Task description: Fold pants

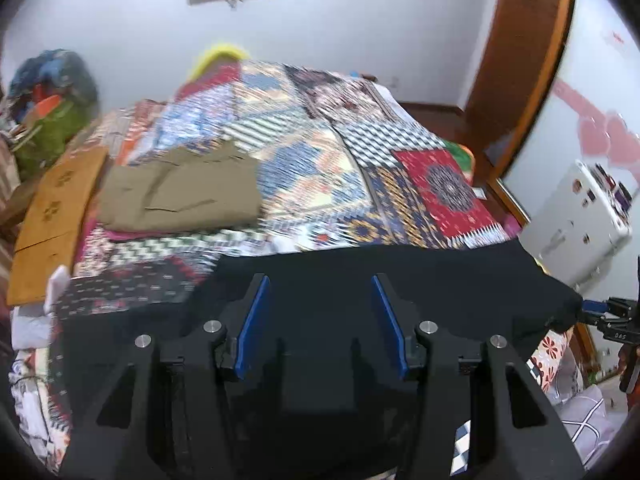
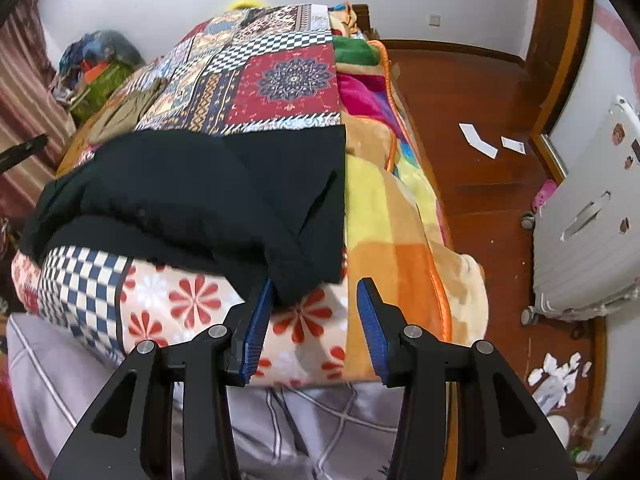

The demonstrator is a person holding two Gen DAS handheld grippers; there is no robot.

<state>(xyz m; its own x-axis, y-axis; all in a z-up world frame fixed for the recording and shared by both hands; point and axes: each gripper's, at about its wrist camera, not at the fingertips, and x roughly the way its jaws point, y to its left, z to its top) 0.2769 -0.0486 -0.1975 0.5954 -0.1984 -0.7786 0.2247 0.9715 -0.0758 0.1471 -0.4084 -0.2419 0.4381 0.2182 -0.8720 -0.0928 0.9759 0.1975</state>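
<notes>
Left gripper (image 1: 320,286): jaws stood apart, blue pads (image 1: 252,320) clear of any cloth, nothing pinched; it hovered over the near part of the black pants.
Right gripper (image 2: 316,292): jaws parted, not clamping; the left pad (image 2: 258,320) sat just beside or brushing the hanging corner of the pants, cannot tell which; the other pad was clear of it. In the left wrist view its tip (image 1: 596,306) showed at 3 o'clock, right at the pants' corner.
Black pants (image 2: 192,192): lay spread across the near end of the bed, folded over on themselves with one layer on top; near edge drooped over the bed edge. In the left wrist view (image 1: 360,272) they filled the 6 o'clock area under the fingers.
Patchwork bedspread (image 1: 320,160): covered the bed, the pants rested on it, pattern blurred in the left view.
Khaki garment (image 1: 180,192): folded, at 10 o'clock from the pants, well apart, on the bedspread.
Cardboard sheet (image 1: 52,208): at 9 o'clock, just beside the khaki garment.
Orange-yellow blanket (image 2: 400,220): at 3 o'clock of the pants, hanging down the bed side.
Silver suitcase (image 2: 584,232): on the wooden floor (image 2: 460,92), at 3 o'clock, well apart from the bed.
Paper scraps (image 2: 478,140): on the floor at 2 o'clock.
Bag pile (image 1: 52,92): at 10 o'clock against the wall.
</notes>
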